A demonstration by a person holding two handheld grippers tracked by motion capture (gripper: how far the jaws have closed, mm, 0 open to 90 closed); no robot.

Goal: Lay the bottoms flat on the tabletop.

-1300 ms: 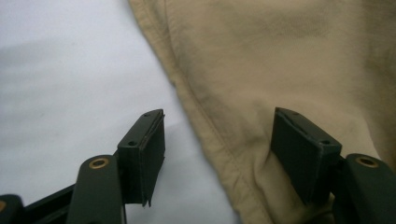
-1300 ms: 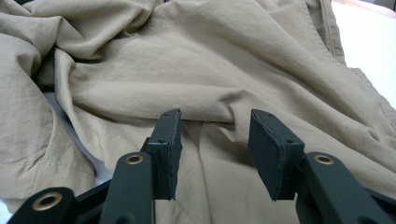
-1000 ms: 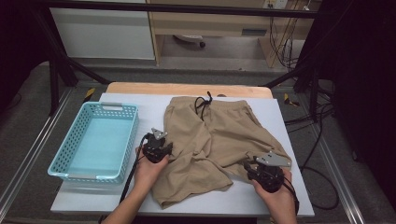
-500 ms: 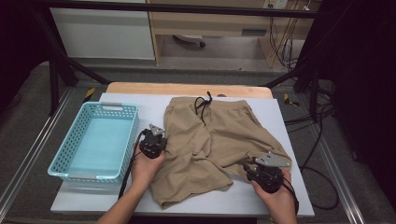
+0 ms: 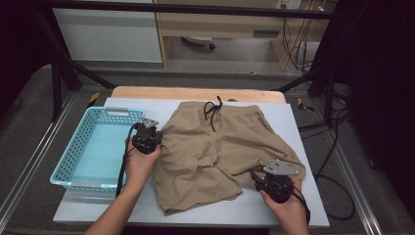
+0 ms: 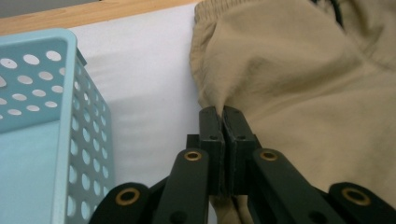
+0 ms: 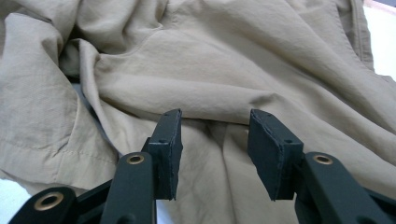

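Shorts (image 5: 222, 147): tan, spread on the white counter (image 5: 313, 127), waistband toward the far edge with a black drawstring (image 5: 213, 111) lying on it, legs toward the person. The cloth is rumpled, with folds across the middle.
Basket (image 5: 73, 156): light blue, perforated walls, on the counter just left of the shorts; a strip of bare counter lies between them in the left claw view.
Left claw (image 5: 147, 138): at the left side seam of the shorts, beside the basket's right wall. In the left claw view its jaws are pressed together on a pinch of tan cloth (image 6: 219, 100), which peaks up into the pads; they have just been closing, with the fabric between them. A black cable trails from it along the forearm.
Right claw (image 5: 258, 177): at the hem of the shorts' right leg, near the counter's front right corner, grey plate on top. In the right claw view its jaws (image 7: 212, 144) stand spread, a ridge of cloth just ahead of the pads and fabric lying under the gap; the pads do not press on it.
Hands: left hand (image 5: 139, 164) and right hand (image 5: 288, 205) each grip their tool from the near side.
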